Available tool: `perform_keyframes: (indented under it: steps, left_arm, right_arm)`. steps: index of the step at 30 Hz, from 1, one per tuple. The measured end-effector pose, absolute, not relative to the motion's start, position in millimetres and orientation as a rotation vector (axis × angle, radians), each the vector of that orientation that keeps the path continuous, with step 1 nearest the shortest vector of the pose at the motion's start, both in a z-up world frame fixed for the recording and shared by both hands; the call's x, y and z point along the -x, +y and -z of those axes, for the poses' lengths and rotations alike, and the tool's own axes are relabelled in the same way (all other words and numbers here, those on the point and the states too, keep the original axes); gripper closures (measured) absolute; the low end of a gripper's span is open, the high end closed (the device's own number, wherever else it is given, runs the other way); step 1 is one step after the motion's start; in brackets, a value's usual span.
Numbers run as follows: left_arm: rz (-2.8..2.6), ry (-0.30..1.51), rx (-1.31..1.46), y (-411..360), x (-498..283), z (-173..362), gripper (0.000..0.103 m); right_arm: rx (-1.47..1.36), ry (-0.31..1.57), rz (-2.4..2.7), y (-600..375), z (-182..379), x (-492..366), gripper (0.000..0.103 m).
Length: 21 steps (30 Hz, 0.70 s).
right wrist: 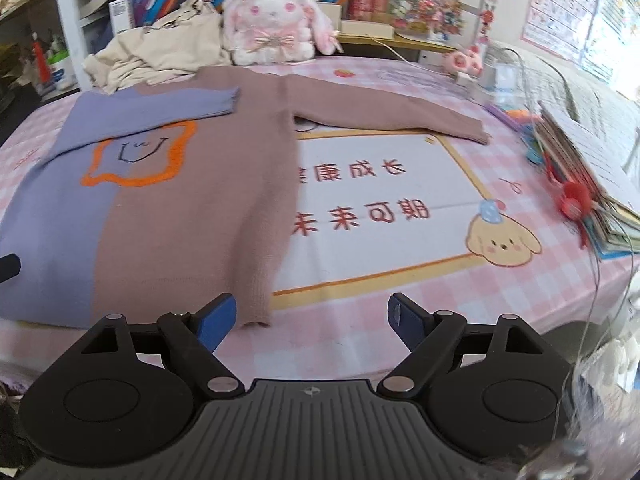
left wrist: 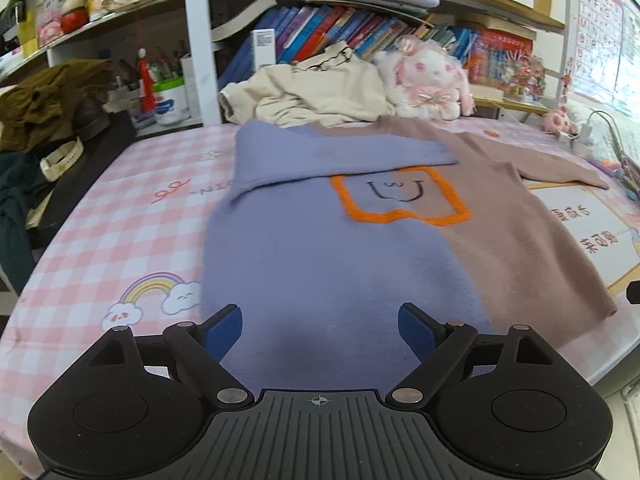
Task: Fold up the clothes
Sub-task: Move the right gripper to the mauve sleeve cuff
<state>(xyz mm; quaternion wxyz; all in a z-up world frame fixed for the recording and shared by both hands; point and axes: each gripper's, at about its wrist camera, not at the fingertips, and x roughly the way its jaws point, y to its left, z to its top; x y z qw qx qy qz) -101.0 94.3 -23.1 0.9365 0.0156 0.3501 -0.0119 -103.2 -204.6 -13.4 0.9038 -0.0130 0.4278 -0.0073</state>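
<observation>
Right wrist view showed the sweater (right wrist: 168, 200) lying flat on the worktop (right wrist: 520, 320), its blue sleeve (right wrist: 160, 114) already folded across the chest and its brown sleeve (right wrist: 392, 120) spread outward. Folding seemed half done. Both the right gripper (right wrist: 312, 318) and left gripper (left wrist: 320, 326) hovered near the hem, jaws wide and empty. Next, the brown sleeve likely needed gripping near its cuff and carrying inward.
</observation>
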Motion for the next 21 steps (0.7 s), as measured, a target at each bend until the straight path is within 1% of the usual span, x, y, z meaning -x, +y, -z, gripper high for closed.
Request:
perform_keyframes:
  steps: [10, 21]
  left_arm:
    - [-0.028, 0.735, 0.007, 77, 84, 24, 0.014]
    - [-0.245, 0.776, 0.065, 17, 62, 23, 0.014]
  right_arm:
    - [0.019, 0.876, -0.010, -231, 15, 78, 0.020]
    - [-0.063, 0.861, -0.087, -323, 23, -2, 0.020]
